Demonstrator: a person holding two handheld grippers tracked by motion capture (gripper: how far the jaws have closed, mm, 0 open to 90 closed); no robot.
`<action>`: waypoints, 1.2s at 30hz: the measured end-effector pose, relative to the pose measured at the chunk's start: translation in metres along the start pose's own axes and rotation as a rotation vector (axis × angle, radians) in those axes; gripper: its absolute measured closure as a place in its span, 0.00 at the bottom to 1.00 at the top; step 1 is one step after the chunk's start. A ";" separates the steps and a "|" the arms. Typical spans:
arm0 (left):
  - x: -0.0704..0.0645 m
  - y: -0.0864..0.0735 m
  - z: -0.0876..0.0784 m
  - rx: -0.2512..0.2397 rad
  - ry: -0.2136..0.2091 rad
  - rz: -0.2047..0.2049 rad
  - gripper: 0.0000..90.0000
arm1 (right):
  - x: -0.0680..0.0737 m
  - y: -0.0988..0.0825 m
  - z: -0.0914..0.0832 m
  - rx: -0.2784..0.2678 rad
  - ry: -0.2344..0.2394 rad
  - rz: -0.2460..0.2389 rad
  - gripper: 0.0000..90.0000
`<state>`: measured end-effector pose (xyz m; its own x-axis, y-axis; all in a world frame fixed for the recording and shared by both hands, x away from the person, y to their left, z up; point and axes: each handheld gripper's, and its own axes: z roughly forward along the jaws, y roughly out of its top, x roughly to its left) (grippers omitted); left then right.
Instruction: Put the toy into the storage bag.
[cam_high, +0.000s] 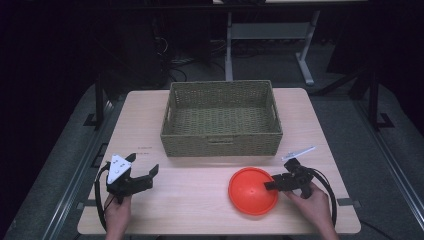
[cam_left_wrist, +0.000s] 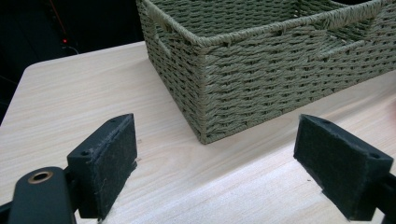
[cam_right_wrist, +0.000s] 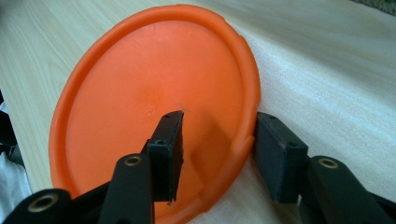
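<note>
An orange round plate (cam_high: 252, 191) lies flat on the wooden table (cam_high: 200, 215) at the front right. My right gripper (cam_high: 273, 182) is open, its jaws straddling the plate's right rim. In the right gripper view one pad sits over the inside of the plate (cam_right_wrist: 154, 93) and the other outside the rim, with a gap still showing around my right gripper (cam_right_wrist: 217, 140). My left gripper (cam_high: 144, 164) rests at the front left, open and empty. The left gripper view shows my left gripper (cam_left_wrist: 215, 163) with its pads wide apart, facing a corner of the green woven basket (cam_left_wrist: 261, 70).
The woven basket (cam_high: 220, 142) stands empty at the back middle of the table. A small pale strip (cam_high: 299, 152) lies on the table behind my right gripper. Bare wood lies between the two grippers. Beyond the table is dark floor with desk legs (cam_high: 304, 62).
</note>
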<state>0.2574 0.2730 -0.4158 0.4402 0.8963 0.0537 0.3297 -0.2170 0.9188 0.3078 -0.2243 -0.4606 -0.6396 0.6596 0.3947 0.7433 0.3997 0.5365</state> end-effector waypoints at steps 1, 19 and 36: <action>0.000 0.000 0.000 0.000 0.000 0.000 0.14 | 0.000 0.000 0.000 0.002 0.003 0.001 0.60; 0.000 0.000 0.000 -0.002 0.001 -0.005 0.14 | -0.001 0.001 -0.008 -0.021 0.016 0.027 0.83; 0.000 0.000 0.000 -0.003 0.005 -0.006 0.14 | 0.014 0.012 -0.020 -0.038 0.016 0.016 0.90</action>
<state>0.2572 0.2731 -0.4157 0.4340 0.8995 0.0498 0.3296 -0.2099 0.9205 0.3042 -0.2234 -0.4336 -0.6308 0.6556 0.4150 0.7457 0.3645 0.5577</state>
